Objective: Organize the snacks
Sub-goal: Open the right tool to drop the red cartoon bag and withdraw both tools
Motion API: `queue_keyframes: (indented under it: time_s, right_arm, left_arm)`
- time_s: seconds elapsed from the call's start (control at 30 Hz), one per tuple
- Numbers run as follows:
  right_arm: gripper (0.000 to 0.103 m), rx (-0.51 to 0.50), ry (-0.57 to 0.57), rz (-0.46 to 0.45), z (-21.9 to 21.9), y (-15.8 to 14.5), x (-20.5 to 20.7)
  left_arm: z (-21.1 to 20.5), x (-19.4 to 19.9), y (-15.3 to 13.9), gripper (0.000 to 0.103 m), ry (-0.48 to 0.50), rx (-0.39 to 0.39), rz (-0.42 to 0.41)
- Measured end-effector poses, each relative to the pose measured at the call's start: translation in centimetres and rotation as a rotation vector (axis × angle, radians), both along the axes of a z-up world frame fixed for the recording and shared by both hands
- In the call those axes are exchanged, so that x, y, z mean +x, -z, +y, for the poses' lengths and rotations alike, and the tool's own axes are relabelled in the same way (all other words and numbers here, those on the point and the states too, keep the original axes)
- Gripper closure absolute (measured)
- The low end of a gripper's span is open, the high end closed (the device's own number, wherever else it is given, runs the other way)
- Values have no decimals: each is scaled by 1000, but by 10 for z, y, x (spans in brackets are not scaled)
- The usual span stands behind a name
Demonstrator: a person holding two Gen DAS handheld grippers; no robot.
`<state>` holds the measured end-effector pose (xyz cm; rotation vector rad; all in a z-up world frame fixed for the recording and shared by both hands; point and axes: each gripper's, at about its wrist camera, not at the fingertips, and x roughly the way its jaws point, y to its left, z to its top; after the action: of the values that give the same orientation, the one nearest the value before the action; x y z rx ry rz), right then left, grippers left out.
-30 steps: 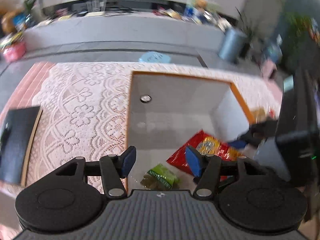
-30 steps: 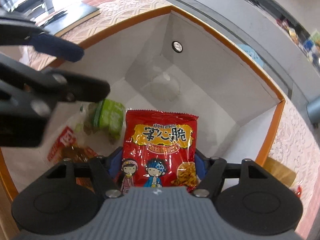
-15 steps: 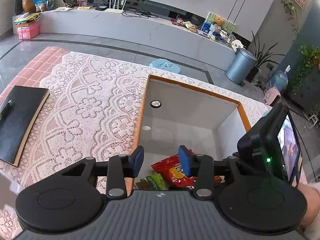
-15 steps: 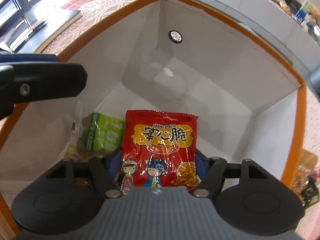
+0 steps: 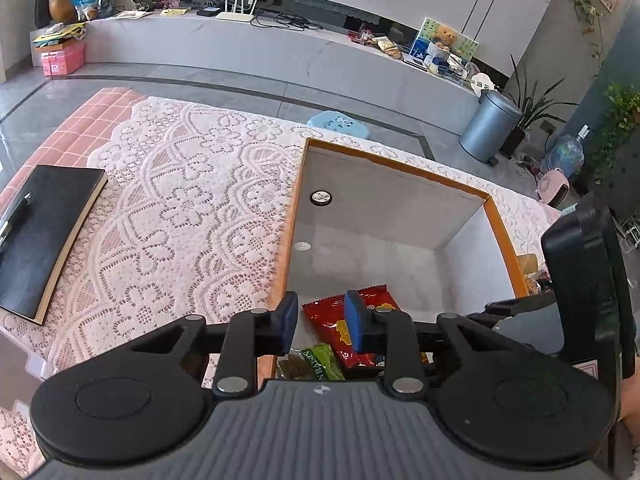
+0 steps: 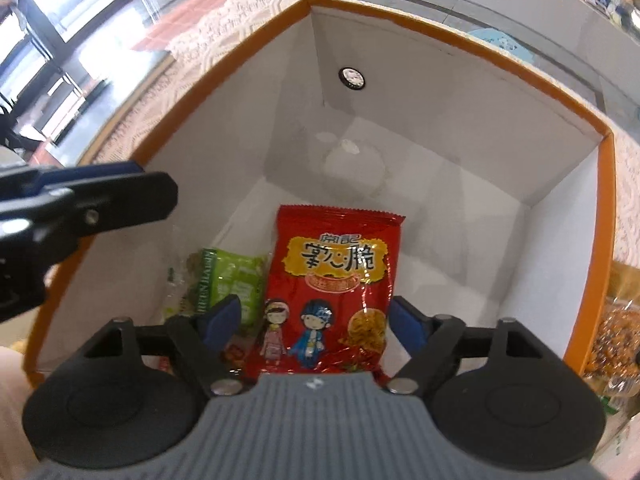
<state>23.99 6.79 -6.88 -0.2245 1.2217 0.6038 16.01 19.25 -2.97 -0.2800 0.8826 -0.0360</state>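
A white box with an orange rim (image 5: 400, 166) (image 6: 440, 28) stands on the lace cloth. My right gripper (image 6: 316, 316) points down into it, shut on a red snack packet (image 6: 336, 264) that hangs lengthwise between the blue pads. That red packet (image 5: 340, 316) also shows inside the box in the left wrist view. A green snack packet (image 6: 228, 280) (image 5: 322, 360) lies on the box floor beside it. My left gripper (image 5: 322, 320) hovers over the box's near left corner, its jaws closing with nothing between them. One of its fingers (image 6: 120, 200) shows at the left.
A black notebook with a pen (image 5: 44, 232) lies at the left on the lace tablecloth (image 5: 180, 220). More snack packets (image 6: 616, 320) lie outside the box on the right. A small red wrapper (image 6: 236, 354) sits on the box floor. The right gripper's black body (image 5: 580, 272) stands close by.
The left jaws have narrowed a lot and that gripper has drawn back from the box. The right gripper has rolled a little, with the red packet still in it.
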Motion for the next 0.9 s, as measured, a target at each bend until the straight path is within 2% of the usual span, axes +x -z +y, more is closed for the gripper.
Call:
queue_keyframes:
  time_s: [0.07,0.17,0.33,0.47,0.7,0.87,0.9]
  right_arm:
    - [41,18,8,25,-3,3,1]
    - [42,44,30,79,-4,11,4]
    - [44,71,50,64,-11,1,-1]
    - [44,82,70,-4,-26,-20,-15]
    - [43,162,178,-179,-77,-67,-58]
    - [43,222,302,-283,-122,-89,-94]
    - [42,229,328,-304,-131,-92,-102]
  left_arm:
    - [0,0,-1,71,-3,-5,-1]
    - [-1,-2,-3,71,-5,-8,-2]
    - [-5,-8,-8,71,2,-2,-7]
    - [-14,-14,-15,75,10,-2,-26]
    - [-46,-32,-35,100,61,12,-87]
    - [-86,-46,-46,100,151,54,-129]
    - [-94,-48,-47,97,168,59,-135]
